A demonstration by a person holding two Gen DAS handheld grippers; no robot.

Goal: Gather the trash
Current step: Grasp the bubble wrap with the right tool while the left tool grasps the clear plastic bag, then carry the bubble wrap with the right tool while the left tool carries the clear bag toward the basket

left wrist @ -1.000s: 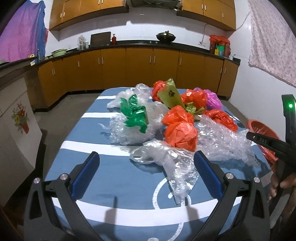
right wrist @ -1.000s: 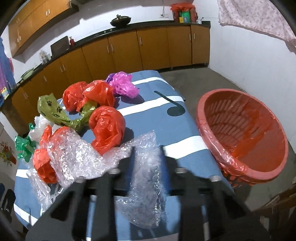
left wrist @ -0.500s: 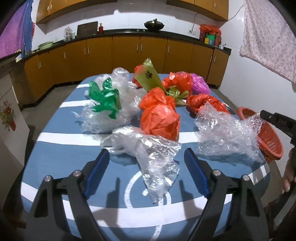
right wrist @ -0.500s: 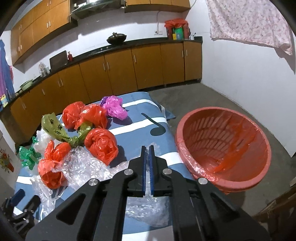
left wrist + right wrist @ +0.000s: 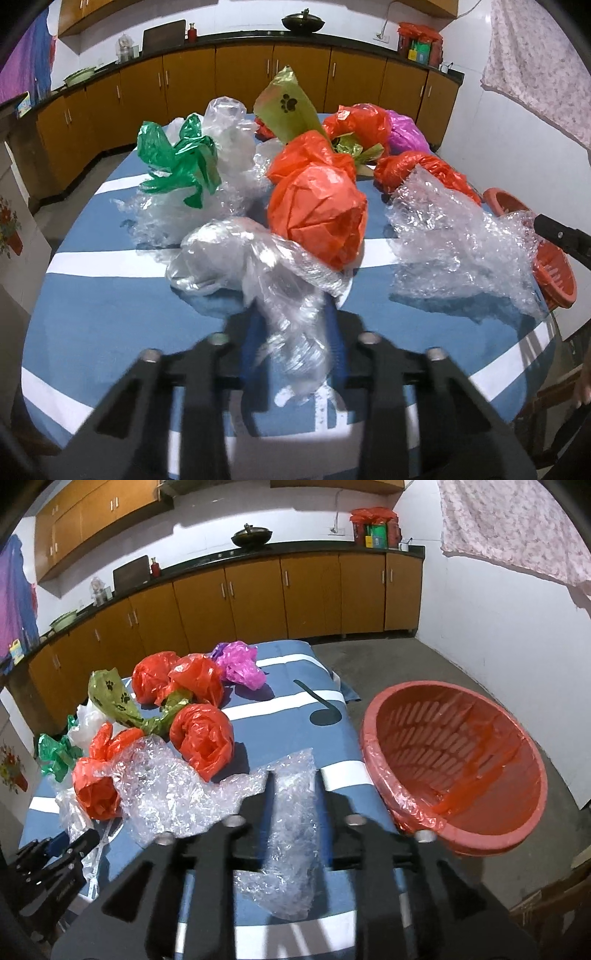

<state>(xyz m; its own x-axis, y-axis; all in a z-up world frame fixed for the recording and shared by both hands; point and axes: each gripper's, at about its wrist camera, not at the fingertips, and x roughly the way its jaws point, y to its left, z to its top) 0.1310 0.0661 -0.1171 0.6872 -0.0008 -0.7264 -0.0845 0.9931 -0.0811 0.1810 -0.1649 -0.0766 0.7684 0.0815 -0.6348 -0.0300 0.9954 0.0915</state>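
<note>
Crumpled plastic bags lie on a blue striped table: orange bags, a green bag, a paw-print bag, a purple bag. My left gripper has closed around a clear plastic bag near the table's front. My right gripper has its fingers around a sheet of bubble wrap, also seen in the left wrist view, at the table's right edge beside a red basket. Motion blur hides how tightly either one grips.
The red basket sits off the table's right side, lined with orange plastic. Wooden cabinets and a black counter run along the back wall. A white wall is at the right. A wooden chair edge is at the lower right.
My left gripper moved forward and closed from wide open onto the clear bag. My right gripper went from shut to slightly parted around the bubble wrap, which lifted a little.
</note>
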